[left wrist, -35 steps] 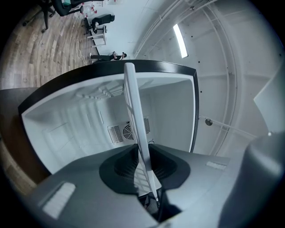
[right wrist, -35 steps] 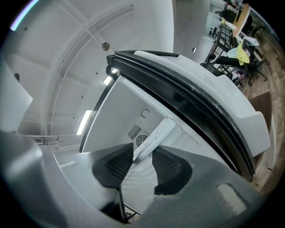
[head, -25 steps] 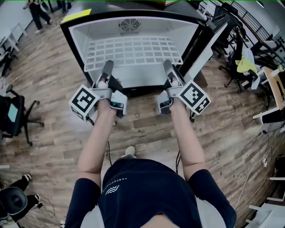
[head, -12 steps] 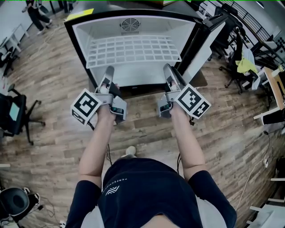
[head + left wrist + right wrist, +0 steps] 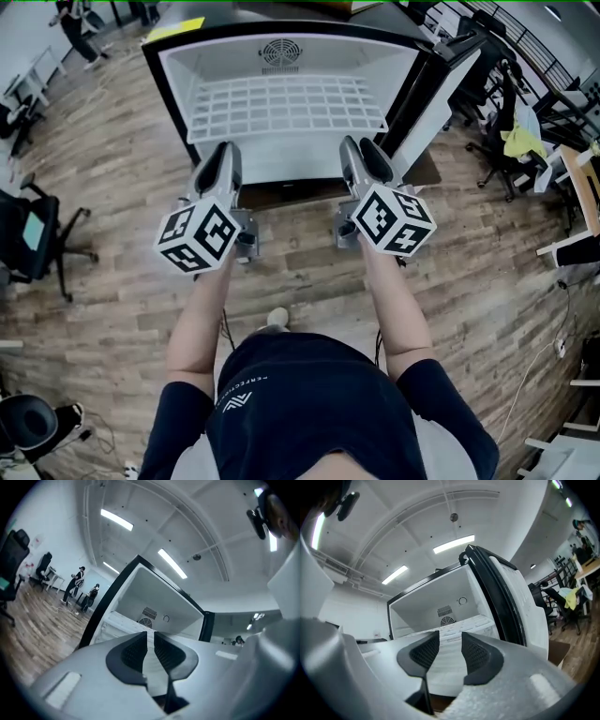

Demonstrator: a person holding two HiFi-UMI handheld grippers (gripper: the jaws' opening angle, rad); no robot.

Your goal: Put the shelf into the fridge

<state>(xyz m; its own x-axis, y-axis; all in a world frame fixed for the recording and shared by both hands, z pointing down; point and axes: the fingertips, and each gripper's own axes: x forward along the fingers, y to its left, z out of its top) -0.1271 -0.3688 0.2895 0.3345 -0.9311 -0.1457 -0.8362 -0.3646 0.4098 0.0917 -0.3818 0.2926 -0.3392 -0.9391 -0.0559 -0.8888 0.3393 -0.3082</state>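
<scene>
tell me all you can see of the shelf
The shelf is a white grid of square openings, plastic or coated wire, with a solid front lip. It lies flat across the open fridge, wall to wall, below the fan. Nothing lies on it. Left gripper and right gripper hover before it, open.

Shelf (image 5: pixel 286 105): white grid of small square openings, lying flat inside the fridge, reaching from its left wall to its right wall.
Fridge (image 5: pixel 356 54): black frame, white inside, standing on the wooden floor, its door (image 5: pixel 448 89) open at the right.
</scene>
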